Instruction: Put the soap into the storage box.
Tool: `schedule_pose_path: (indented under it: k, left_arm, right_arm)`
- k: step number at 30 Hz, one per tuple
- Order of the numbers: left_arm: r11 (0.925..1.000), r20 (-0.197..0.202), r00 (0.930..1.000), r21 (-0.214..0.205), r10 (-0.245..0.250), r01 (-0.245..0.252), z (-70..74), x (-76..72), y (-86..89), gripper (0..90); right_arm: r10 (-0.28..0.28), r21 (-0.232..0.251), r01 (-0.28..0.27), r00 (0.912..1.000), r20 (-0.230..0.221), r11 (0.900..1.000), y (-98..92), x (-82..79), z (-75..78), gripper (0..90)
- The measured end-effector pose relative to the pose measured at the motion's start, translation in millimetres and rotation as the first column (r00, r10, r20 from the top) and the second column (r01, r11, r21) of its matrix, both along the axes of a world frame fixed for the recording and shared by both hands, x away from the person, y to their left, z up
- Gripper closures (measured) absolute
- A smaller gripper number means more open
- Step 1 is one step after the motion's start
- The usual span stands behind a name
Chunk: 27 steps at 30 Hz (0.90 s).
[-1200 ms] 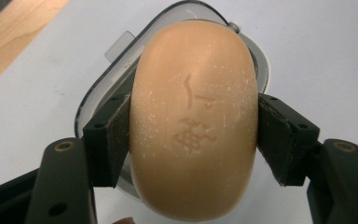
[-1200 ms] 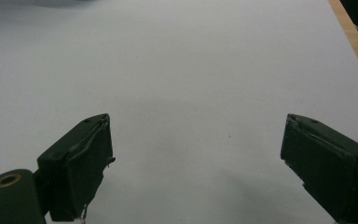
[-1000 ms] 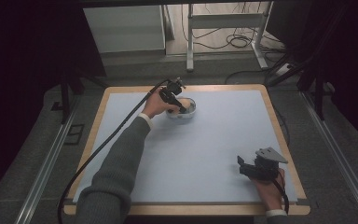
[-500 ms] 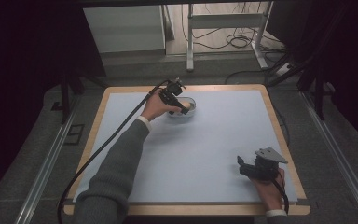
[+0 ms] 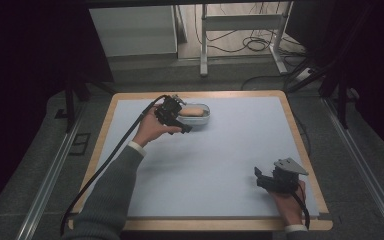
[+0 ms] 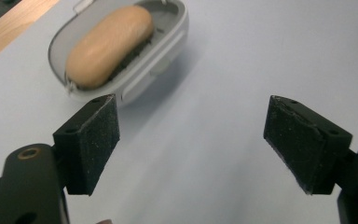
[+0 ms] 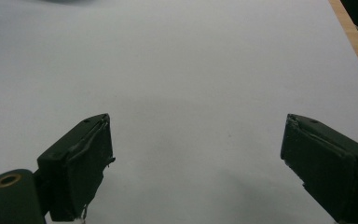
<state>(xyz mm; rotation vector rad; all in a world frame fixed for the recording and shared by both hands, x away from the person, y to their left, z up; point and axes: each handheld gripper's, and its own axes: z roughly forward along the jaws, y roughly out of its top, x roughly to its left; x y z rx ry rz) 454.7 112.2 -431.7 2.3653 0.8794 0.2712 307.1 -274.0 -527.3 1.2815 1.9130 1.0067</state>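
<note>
One tan bar (image 5: 193, 110) lies lengthwise left-right in its dish (image 5: 206, 118), left hand-held gripper (image 5: 184, 128) just opened wide, empty.

Dim room, soft shadows, slight blur

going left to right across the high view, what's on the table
left hand-held gripper → grey dish holding the tan soap bar → bare stretch of table → right hand-held gripper
</note>
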Motion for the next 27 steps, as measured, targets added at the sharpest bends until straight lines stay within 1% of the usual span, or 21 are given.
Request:
schedule_pose_path:
  k: [1,2,3,5,6,7,9,10,12,13,14,15,16,17,18,21,22,24,27]
  left_arm:
    - [1.0000,0.000,1.0000,0.000,0.000,0.000,0.0,0.0,0.0,18.3]
    - [1.0000,0.008,0.9999,0.001,0.007,-0.007,-1.8,-11.0,6.9,18.2]
    - [1.0000,0.008,0.9999,0.001,0.007,-0.007,-1.8,-11.0,6.9,18.2]
    - [0.9998,0.019,0.9997,-0.013,0.015,-0.015,-3.9,-27.1,18.1,18.2]
    - [0.9997,0.023,0.9996,-0.019,0.016,-0.016,-4.3,-32.3,21.6,18.1]
    - [0.9997,0.023,0.9996,-0.019,0.016,-0.016,-4.3,-32.3,21.6,17.9]
    - [0.9987,0.032,0.9992,-0.045,0.023,-0.022,-5.2,-48.2,32.3,17.4]
    - [0.9987,0.032,0.9992,-0.045,0.023,-0.022,-5.2,-48.2,32.3,17.6]
    - [0.9972,0.040,0.9988,-0.071,0.027,-0.024,-6.2,-61.5,42.1,17.7]
    - [0.9954,0.041,0.9986,-0.091,0.033,-0.029,-8.3,-69.5,47.1,17.9]
    - [0.9943,0.041,0.9984,-0.101,0.039,-0.034,-9.8,-74.5,50.0,17.9]
    - [0.9925,0.044,0.9979,-0.115,0.047,-0.042,-12.3,-81.1,53.6,17.9]
    - [0.9906,0.050,0.9969,-0.126,0.060,-0.054,-16.8,-91.7,60.1,17.9]
    - [0.9906,0.050,0.9969,-0.126,0.060,-0.054,-16.8,-91.7,60.1,17.9]
    - [0.9889,0.054,0.9957,-0.133,0.075,-0.067,-23.0,-102.7,67.1,17.9]
    - [0.9883,0.055,0.9945,-0.129,0.089,-0.081,-34.4,-117.8,76.6,18.1]
    - [0.9883,0.055,0.9945,-0.129,0.089,-0.081,-34.4,-117.8,76.6,18.1]
    - [0.9880,0.058,0.9929,-0.121,0.104,-0.096,-41.3,-125.5,81.2,18.1]
    - [0.9835,0.051,0.9900,-0.132,0.131,-0.124,-52.0,-134.6,88.5,18.1]
  right_arm:
    - [0.000,0.000,0.000,1.0000,0.000,1.0000,0.0,0.0,0.0,9.2]
    - [-0.003,0.004,0.003,1.0000,0.002,1.0000,-0.4,0.0,0.0,9.2]
    - [-0.004,0.006,0.004,1.0000,0.000,1.0000,-0.6,0.1,0.1,9.2]
    - [-0.004,0.010,0.005,1.0000,-0.001,0.9999,-1.2,0.3,0.1,9.2]
    - [-0.004,0.011,0.004,1.0000,-0.002,0.9999,-1.2,0.4,0.1,9.2]
    - [-0.004,0.011,0.004,1.0000,-0.002,0.9999,-1.2,0.4,0.1,9.2]
    - [-0.003,0.011,0.003,1.0000,-0.003,0.9999,-1.3,0.4,0.1,9.2]
    - [-0.003,0.011,0.003,1.0000,-0.003,0.9999,-1.3,0.4,0.1,9.2]
    - [-0.004,0.013,0.004,1.0000,-0.001,0.9999,-1.4,0.3,0.1,9.2]
    - [-0.005,0.014,0.005,1.0000,0.000,0.9999,-1.5,0.3,0.1,9.2]
    - [-0.005,0.015,0.005,1.0000,-0.001,0.9999,-1.6,0.4,0.1,9.2]
    - [-0.004,0.015,0.004,1.0000,-0.002,0.9999,-1.6,0.4,0.1,9.2]
    - [-0.004,0.013,0.004,1.0000,-0.002,0.9999,-1.5,0.4,0.1,9.2]
    - [-0.004,0.012,0.004,1.0000,-0.002,0.9999,-1.4,0.4,0.1,9.2]
    - [-0.004,0.011,0.004,1.0000,-0.001,0.9999,-1.4,0.4,0.1,9.2]
    - [-0.006,0.010,0.006,1.0000,-0.001,0.9999,-1.2,0.4,0.1,9.2]
    - [-0.006,0.010,0.006,1.0000,-0.001,0.9999,-1.2,0.4,0.1,9.2]
    - [-0.007,0.007,0.007,1.0000,-0.002,1.0000,-0.8,0.4,0.0,9.2]
    - [-0.009,0.005,0.009,1.0000,-0.002,0.9999,-0.5,0.4,0.0,9.2]
